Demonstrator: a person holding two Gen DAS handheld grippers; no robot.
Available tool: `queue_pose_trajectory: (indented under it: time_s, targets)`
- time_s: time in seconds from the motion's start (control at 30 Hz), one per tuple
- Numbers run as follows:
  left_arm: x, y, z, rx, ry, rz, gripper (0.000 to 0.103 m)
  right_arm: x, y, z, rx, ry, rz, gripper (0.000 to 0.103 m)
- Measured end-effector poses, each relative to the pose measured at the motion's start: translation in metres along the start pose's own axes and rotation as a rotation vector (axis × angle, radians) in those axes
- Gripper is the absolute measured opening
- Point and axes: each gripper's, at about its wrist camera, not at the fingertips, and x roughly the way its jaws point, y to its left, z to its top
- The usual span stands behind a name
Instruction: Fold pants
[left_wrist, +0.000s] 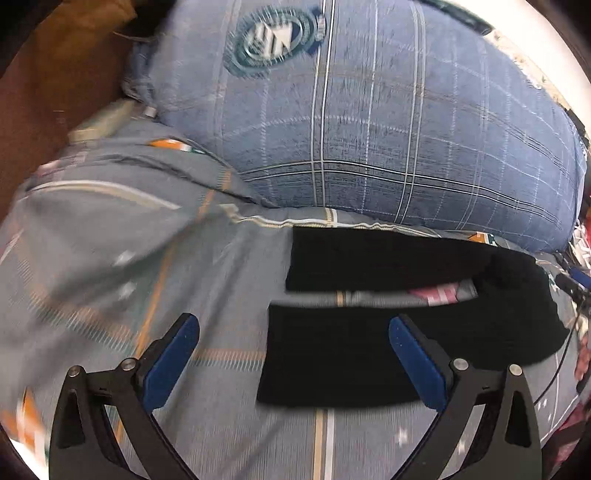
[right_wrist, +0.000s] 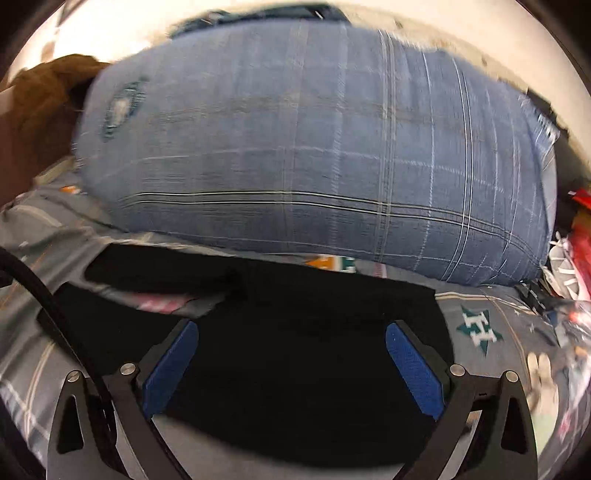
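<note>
Black pants (left_wrist: 354, 354) lie flat on a grey patterned bedsheet (left_wrist: 110, 258), both legs pointing left with a strip of sheet showing between them. My left gripper (left_wrist: 293, 325) is open and empty, hovering over the cuff end of the near leg. In the right wrist view the pants (right_wrist: 295, 354) fill the lower middle. My right gripper (right_wrist: 291, 332) is open and empty above the waist part of the pants.
A large blue checked pillow (left_wrist: 369, 122) lies along the far side of the pants and shows in the right wrist view (right_wrist: 314, 147). A brown cloth (right_wrist: 40, 96) lies at the far left. Red and white clutter (right_wrist: 572, 251) sits at the right. A black cable (right_wrist: 55, 314) crosses the left.
</note>
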Motion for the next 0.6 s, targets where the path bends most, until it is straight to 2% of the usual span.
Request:
queue_pose_trajectory:
  time_s: [0.03, 0.07, 0.1, 0.27, 0.4, 0.6]
  targets:
    - [0.013, 0.002, 0.009, 0.000, 0.022, 0.000, 0.095, 0.017, -0.012, 0.013, 0.013, 0.039, 0.010, 0.102]
    - [0.029, 0.003, 0.018, -0.002, 0.042, 0.008, 0.085, 0.030, -0.019, 0.022, 0.019, 0.066, 0.020, 0.101]
    - [0.048, 0.003, 0.028, -0.004, 0.081, -0.006, 0.081, 0.045, -0.027, 0.032, 0.024, 0.100, 0.040, 0.101]
    - [0.125, 0.013, 0.063, -0.076, 0.170, -0.063, 0.080, 0.116, -0.042, 0.075, 0.025, 0.221, 0.121, 0.098]
    - [0.169, 0.019, 0.080, -0.133, 0.221, -0.127, 0.080, 0.174, -0.036, 0.088, -0.007, 0.330, 0.184, 0.093]
    - [0.204, -0.001, 0.085, -0.040, 0.252, -0.134, 0.080, 0.226, -0.025, 0.078, -0.106, 0.424, 0.221, 0.091]
